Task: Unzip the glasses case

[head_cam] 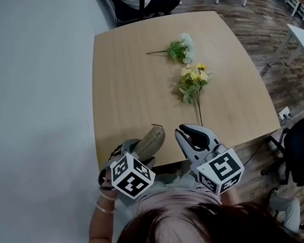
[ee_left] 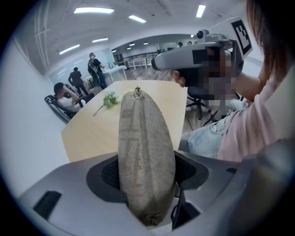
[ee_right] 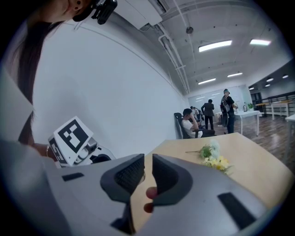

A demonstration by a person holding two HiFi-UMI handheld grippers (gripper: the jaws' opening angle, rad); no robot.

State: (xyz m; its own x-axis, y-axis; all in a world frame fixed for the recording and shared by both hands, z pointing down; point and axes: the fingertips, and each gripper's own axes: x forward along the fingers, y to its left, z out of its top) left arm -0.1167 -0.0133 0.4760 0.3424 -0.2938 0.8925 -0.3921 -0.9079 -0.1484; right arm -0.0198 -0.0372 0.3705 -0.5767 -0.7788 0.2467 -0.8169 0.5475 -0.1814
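Glasses case (ee_left: 146,156): grey-brown fabric, long and rounded, clamped lengthwise in the left gripper (ee_left: 147,174). Both pads press on its flanks near the near end. The far end sticks out free, over the near edge of the table (head_cam: 132,82). Zipper pull (ee_left: 138,93) sits at that far tip, small and upright; the zip line runs back along the top seam toward us.

Right gripper (ee_right: 148,173): jaws drawn almost together with only a sliver between, and nothing in it. It hangs just beside the case on its right, not touching.

Step in hand, as we judge it: bring the right gripper onto the pull.
- We would ease the jaws apart a little first; the tab looks thin, so a small gap is enough.
- Come at the tip from the far end and pinch the tab itself, not the fabric round it.
- Draw back along the seam, in line with the zip. A sideways tug would likely twist the soft case in the left pads.
- Keep the left grip firm. It holds far from the pull, so the free end may bend.

Two flower sprigs, yellow (head_cam: 193,80) and white (head_cam: 181,49), lie well apart from the work, farther up the table.
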